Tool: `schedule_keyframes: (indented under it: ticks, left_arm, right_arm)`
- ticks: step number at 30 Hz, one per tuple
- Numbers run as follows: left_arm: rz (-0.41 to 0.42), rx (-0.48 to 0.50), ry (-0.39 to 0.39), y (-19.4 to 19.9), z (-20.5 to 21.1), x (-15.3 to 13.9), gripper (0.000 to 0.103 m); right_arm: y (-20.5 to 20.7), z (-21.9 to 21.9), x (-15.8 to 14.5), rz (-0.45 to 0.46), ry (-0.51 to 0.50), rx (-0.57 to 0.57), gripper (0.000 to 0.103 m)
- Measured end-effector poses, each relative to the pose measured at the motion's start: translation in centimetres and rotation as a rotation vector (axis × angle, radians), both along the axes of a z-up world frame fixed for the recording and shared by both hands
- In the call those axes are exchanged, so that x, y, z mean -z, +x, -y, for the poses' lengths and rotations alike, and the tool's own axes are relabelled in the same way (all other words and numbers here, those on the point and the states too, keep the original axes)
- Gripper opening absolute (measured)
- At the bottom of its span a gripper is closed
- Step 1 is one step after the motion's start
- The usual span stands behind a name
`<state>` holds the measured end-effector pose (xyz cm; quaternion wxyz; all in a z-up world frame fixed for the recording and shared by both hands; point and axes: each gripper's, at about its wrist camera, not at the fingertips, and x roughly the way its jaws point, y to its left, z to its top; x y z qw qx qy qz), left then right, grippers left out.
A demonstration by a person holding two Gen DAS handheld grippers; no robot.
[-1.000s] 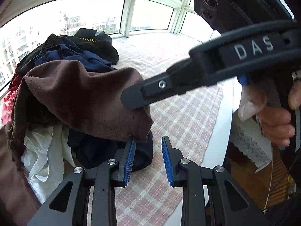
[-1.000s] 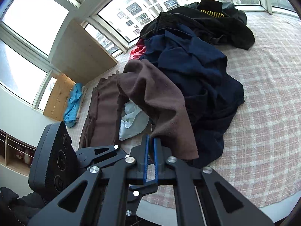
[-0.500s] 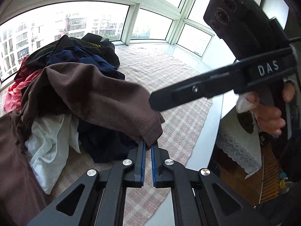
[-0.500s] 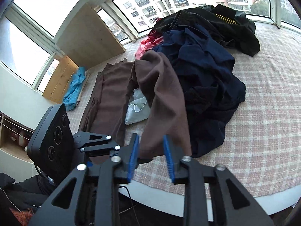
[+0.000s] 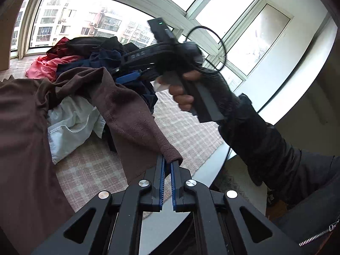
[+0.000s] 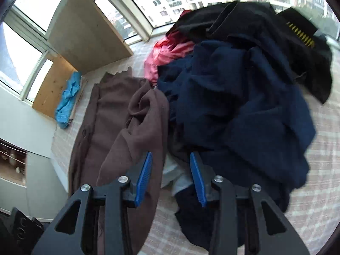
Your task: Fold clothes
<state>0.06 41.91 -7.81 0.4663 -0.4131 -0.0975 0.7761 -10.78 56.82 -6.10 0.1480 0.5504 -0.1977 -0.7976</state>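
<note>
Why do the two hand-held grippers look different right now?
The left hand-held gripper is shut, pinching the brown garment's corner; the right hand-held gripper is open and pinches nothing. The left's blue pads nearly touch; the right's stand apart. Both are black with blue pads.

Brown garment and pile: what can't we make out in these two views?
- Brown garment: full shape, cut by left wrist frame edge; cuff end hidden inside left tongs.
- White garment: mostly buried under brown.
- Navy garment: motion-blurred, right wrist view.
- Right tongs: tips blurred, left wrist view.
</note>
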Motion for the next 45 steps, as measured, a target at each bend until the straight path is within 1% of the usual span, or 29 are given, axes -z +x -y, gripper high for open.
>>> schedule_keyframes:
  ticks: [2,3,4,6,7,9,11,12,13,14,15,18,21,22,24,26,27,28,30,32,33,35,36,37,38,39,40,43,45]
  left_arm:
    - [-0.002,-0.001,-0.004,0.0,-0.1,0.0,0.004]
    - [0.005,0.010,-0.011,-0.1,-0.2,0.2,0.004]
    - [0.010,0.021,-0.038,-0.1,-0.2,0.5,0.004]
    - [0.019,0.044,-0.094,-0.1,-0.3,1.1,0.008]
    - [0.024,0.048,-0.125,-0.3,-0.1,1.4,0.014]
    - [0.034,0.048,-0.167,-0.6,1.1,2.0,0.015]
    - [0.032,0.044,-0.220,-1.4,2.9,2.2,0.015]
    - [0.024,0.040,-0.256,-2.1,4.1,2.3,0.015]
    - [0.013,0.031,-0.291,-2.9,5.2,2.3,0.015]
    - [0.007,0.019,-0.317,-4.4,6.2,2.3,0.015]
    - [0.002,0.008,-0.342,-6.0,7.1,2.2,0.015]
    - [-0.023,-0.036,-0.393,-12.1,9.4,2.2,0.015]
    - [-0.086,-0.035,-0.453,-19.1,9.9,3.0,0.015]
    - [-0.081,-0.028,-0.442,-21.3,10.0,3.4,0.015]
    - [-0.033,-0.024,-0.405,-26.0,10.3,4.9,0.015]
    - [-0.020,-0.020,-0.428,-29.9,9.8,7.1,0.015]
    - [-0.017,-0.021,-0.463,-31.5,9.5,8.4,0.015]
    - [-0.014,-0.023,-0.499,-33.0,9.3,9.8,0.015]
    - [0.046,-0.047,-0.533,-35.6,9.6,12.7,0.015]
    - [0.072,-0.055,-0.550,-36.7,9.9,14.6,0.014]
    - [0.053,-0.046,-0.543,-36.5,10.1,14.6,0.014]
    - [0.012,-0.027,-0.529,-36.1,10.3,14.6,0.013]
    - [0.000,-0.018,-0.525,-35.9,10.4,14.6,0.013]
    - [0.002,-0.015,-0.517,-36.0,10.5,14.5,0.013]
    - [0.006,-0.012,-0.509,-36.0,10.6,14.5,0.013]
    - [0.014,-0.010,-0.501,-36.1,10.7,14.4,0.013]
    - [0.022,-0.008,-0.494,-36.2,10.8,14.4,0.013]
    - [0.018,0.002,-0.484,-36.0,11.0,14.2,0.013]
    - [0.015,0.006,-0.479,-35.8,11.2,14.1,0.013]
  right_arm:
    - [-1.3,0.9,1.2,0.033,-0.072,-0.055,0.035]
    - [-1.5,1.4,1.2,0.027,-0.053,-0.082,0.013]
    - [-1.6,1.9,1.1,0.023,-0.024,-0.103,0.001]
    - [-1.4,2.2,0.7,0.021,0.046,-0.128,0.001]
    - [-1.2,2.0,0.3,0.015,0.052,-0.140,0.001]
    - [-0.5,0.9,-0.9,-0.011,0.093,-0.125,0.001]
    - [0.0,-0.3,-2.4,-0.068,0.155,-0.098,0.003]
    - [0.0,-0.7,-3.0,-0.087,0.162,-0.090,0.011]
    - [-0.2,-0.8,-3.3,-0.085,0.151,-0.094,0.032]
    - [-0.6,-0.7,-3.4,-0.084,0.138,-0.102,0.041]
    - [-1.1,-0.3,-3.5,-0.095,0.135,-0.107,0.045]
    - [-3.4,2.0,-2.1,-0.089,0.189,-0.132,0.045]
    - [-5.8,4.2,-0.1,-0.050,0.260,-0.148,0.045]
    - [-6.3,4.7,0.6,-0.035,0.282,-0.145,0.045]
    - [-6.9,5.0,1.7,-0.009,0.307,-0.127,0.044]
    - [-6.9,4.7,2.1,0.004,0.306,-0.084,0.030]
    - [-6.7,4.3,1.9,0.009,0.292,-0.059,0.008]
    - [-6.5,3.9,1.7,0.015,0.270,-0.037,0.007]
    - [-5.3,3.3,0.8,0.013,0.265,0.003,0.007]
    - [-3.8,2.7,-0.5,0.000,0.258,0.044,0.006]
    - [-2.9,2.1,-1.3,-0.022,0.250,0.086,0.005]
    - [-1.4,0.7,-2.4,-0.071,0.352,0.204,0.005]
    - [-1.1,0.0,-2.5,-0.069,0.404,0.245,0.009]
    - [-1.0,-1.0,-2.2,-0.025,0.383,0.270,0.023]
    - [-0.8,-1.9,-1.6,0.036,0.301,0.286,0.028]
    - [-0.2,-2.4,-1.1,0.068,0.208,0.290,0.030]
    - [0.8,-2.3,-0.9,0.064,0.164,0.279,0.030]
    - [4.6,-0.8,0.0,0.025,0.205,0.236,0.034]
    - [7.6,0.0,1.7,0.040,0.202,0.242,0.036]
